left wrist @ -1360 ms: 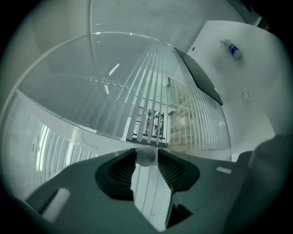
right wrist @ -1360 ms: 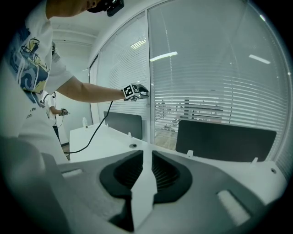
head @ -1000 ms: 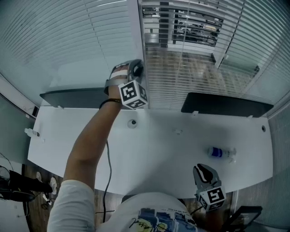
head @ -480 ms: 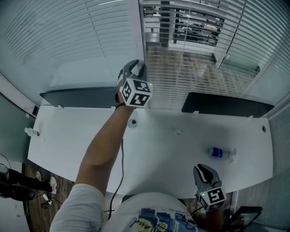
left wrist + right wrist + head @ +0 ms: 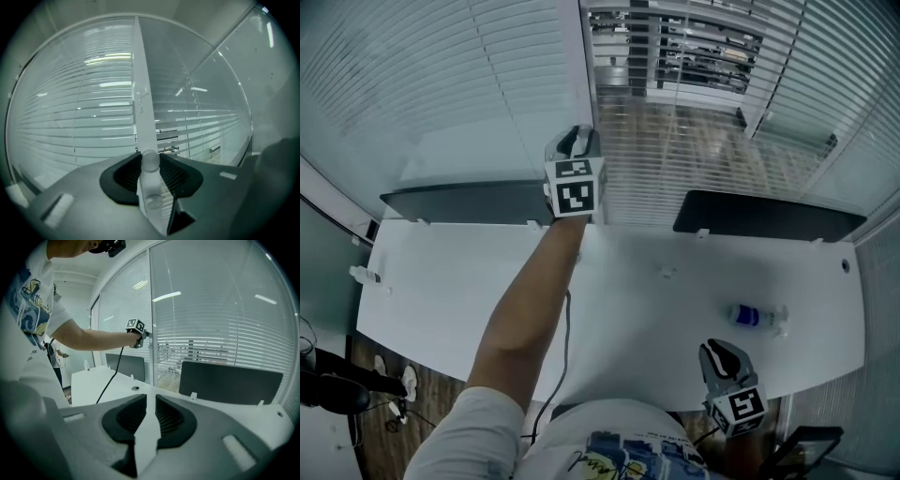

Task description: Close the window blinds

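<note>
Left blind: slats lie flat, and the pane behind does not show through. At the frame the left claw is raised above the surface and closed on the wand, a slim pale rod standing upright between the pads. Judged light, stiff and smooth, the wand is likely to slip under a loose grip. A hold near its lower end and a turn about its own axis suit it, and side pull should be avoided. Right blind, just right of the frame: slats are partly open with the outside showing through, so the task is judged unfinished. The slats are thin and would bend easily. Room: the claw works close to frame and glass, with two dark screens below along the surface's far edge. A bottle lies well apart. Right claw: near edge, narrowly parted, holding nothing.
</note>
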A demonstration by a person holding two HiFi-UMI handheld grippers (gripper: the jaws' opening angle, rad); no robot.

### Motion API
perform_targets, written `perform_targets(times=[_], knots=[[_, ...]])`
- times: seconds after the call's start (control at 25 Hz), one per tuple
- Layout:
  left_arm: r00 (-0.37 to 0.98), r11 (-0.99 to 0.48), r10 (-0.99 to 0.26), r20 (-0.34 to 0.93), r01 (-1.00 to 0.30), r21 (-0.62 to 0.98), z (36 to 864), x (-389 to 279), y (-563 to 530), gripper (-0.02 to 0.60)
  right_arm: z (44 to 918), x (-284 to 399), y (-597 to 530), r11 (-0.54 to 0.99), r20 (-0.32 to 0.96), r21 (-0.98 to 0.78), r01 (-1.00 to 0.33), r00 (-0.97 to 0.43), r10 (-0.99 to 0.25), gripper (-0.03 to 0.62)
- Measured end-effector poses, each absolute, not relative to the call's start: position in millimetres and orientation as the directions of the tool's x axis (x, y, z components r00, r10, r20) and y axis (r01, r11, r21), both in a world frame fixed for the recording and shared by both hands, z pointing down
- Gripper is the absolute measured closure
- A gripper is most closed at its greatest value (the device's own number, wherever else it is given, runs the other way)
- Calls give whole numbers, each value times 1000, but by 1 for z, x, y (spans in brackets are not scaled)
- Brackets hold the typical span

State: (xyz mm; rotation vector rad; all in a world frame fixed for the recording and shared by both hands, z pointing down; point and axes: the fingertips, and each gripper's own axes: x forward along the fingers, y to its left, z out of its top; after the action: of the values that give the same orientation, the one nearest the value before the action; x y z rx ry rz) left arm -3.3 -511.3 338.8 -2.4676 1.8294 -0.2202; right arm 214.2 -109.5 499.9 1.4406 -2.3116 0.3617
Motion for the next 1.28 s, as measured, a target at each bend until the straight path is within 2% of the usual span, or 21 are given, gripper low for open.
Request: perform_targets(times=[0.32,0.52,0.72,0.88,1.08,1.28], knots=[[326,-308,-940,97,-938,161,345,-5,-510,453,503,215,-110,446,453,-8,-895,-401,-796,546],[370,-315,-925,87,-875,368,347,-6,-514,453,498,216,-110,449,441,1,-894,-402,-802,546],[406,-329,-911,76,-824,462,345,-8,-512,453,497,218,-103,443,452,2,-896,-395,-800,546],[428,-351,-899,91,-830,433,346,-7,-513,449,495,219,-99,438,447,2,-899,-391,-805,546],[392,-370,-916,87,-908,196,341,-9,-504,448,493,220,-97,435,447,11,-901,-384,-808,546],[412,-402,-908,79,-908,122,327,-12,-485,448,479,213,-98,445,445,17,-895,-392,-805,546]])
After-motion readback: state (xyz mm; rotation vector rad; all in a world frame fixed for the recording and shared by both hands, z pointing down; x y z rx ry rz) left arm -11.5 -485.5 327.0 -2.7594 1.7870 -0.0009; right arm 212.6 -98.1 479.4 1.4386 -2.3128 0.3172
